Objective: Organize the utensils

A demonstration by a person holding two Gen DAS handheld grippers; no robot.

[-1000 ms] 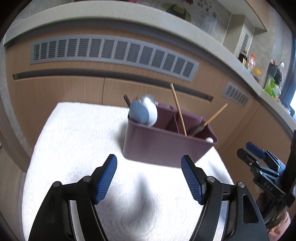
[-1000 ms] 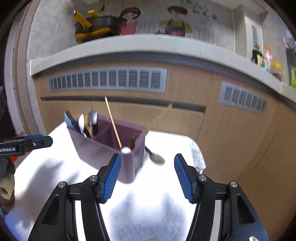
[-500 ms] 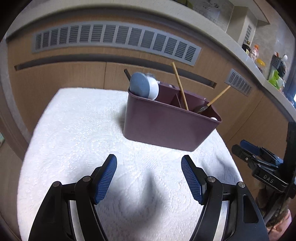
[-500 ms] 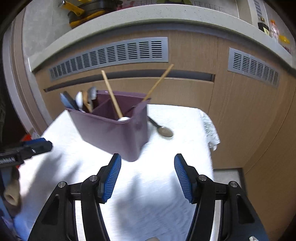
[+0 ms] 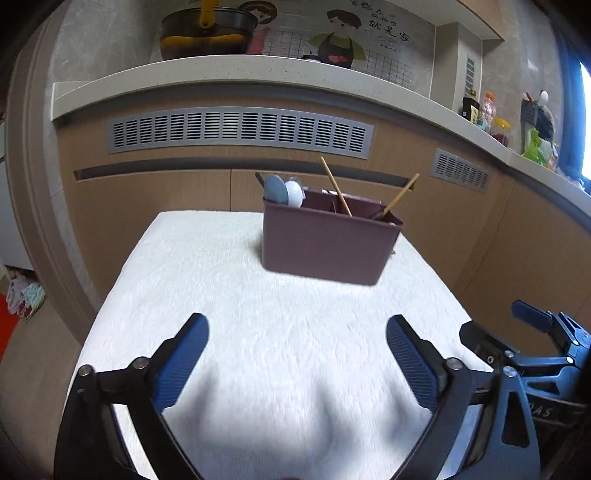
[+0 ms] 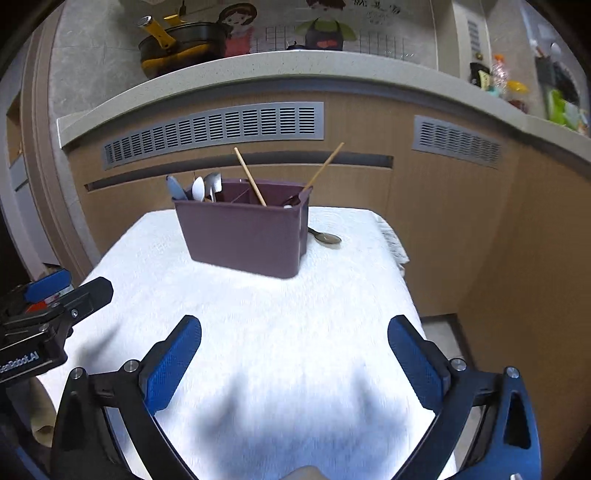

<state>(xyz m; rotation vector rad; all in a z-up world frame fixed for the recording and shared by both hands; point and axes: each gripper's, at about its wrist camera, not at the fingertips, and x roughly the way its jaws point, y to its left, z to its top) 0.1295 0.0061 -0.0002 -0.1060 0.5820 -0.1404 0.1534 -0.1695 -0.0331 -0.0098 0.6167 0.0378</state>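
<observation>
- Utensil box [image 6: 245, 230]: dull purple plastic, rectangular, split by dividers; stands on the towel at centre frame in both views, well apart from both grippers.
- Two wooden chopsticks [image 6: 251, 177]: thin, leaning outward from the box's middle and right compartments.
- Spoons [image 6: 199, 188]: pale blue, white and metal heads sticking up from the left compartment.
- Loose spoon [image 6: 327, 238]: metal, lying flat on the towel just beside the box's right end, its handle hidden behind the box; right wrist view only.
- Towel [image 5: 258, 314]: white, nubbly weave, covering a small table; fringed edge hangs at right in the right wrist view.
- Left gripper [image 5: 297, 354]: black frame, blue ribbed pads, jaws spread wide with nothing between them; lower frame.
- Right gripper [image 6: 293, 350]: same build, jaws likewise spread and empty.
- Cabinet front [image 5: 147, 192]: wood-grain panels behind the table, with grey slotted vents [image 5: 240, 129].
- Counter [image 5: 221, 70]: speckled pale stone, upper frame; carries a black pan [image 5: 207, 29] with yellow handle.
- Wall poster [image 5: 340, 33]: cartoon figures in aprons, Chinese characters too small to read surely.
- Bottles [image 5: 484, 110]: upper right, on the counter.
</observation>
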